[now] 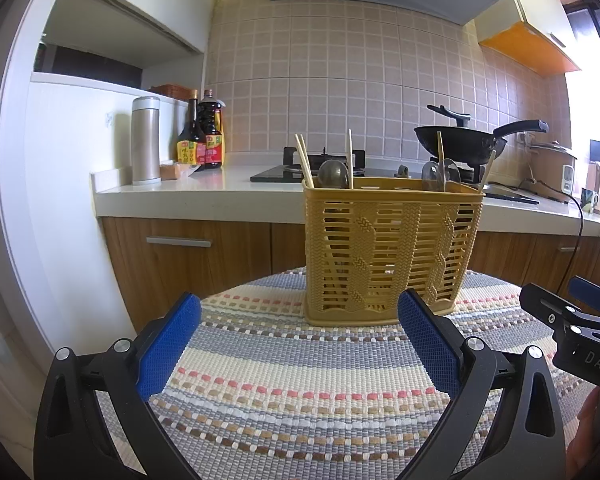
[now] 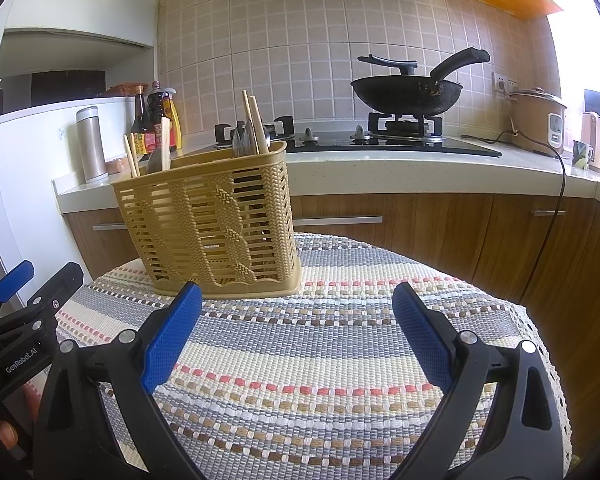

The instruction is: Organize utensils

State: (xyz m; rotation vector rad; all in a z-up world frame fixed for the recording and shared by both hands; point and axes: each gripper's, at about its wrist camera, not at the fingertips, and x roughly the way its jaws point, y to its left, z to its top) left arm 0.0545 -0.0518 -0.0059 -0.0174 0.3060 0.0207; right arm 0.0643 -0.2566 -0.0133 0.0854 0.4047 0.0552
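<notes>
A tan slatted plastic utensil basket [image 1: 392, 248] [image 2: 212, 232] stands upright on the striped woven mat [image 1: 292, 384] [image 2: 308, 360]. Wooden chopsticks [image 1: 303, 160] [image 2: 254, 124] and metal spoons [image 1: 333, 174] [image 2: 246, 138] stick up from it in separate compartments. My left gripper [image 1: 300, 312] is open, low over the mat just in front of the basket, with nothing between its blue pads. My right gripper [image 2: 298, 304] is also open and empty, to the right of the basket's near corner. Each gripper shows at the edge of the other's view.
Behind the mat runs a white kitchen counter [image 1: 180, 196] with a steel flask [image 1: 145, 140], sauce bottles [image 1: 202, 136], a gas hob [image 2: 380, 140] bearing a black wok [image 2: 408, 92], and a rice cooker [image 2: 538, 120]. A black cord [image 2: 556, 216] hangs over the wooden cabinets.
</notes>
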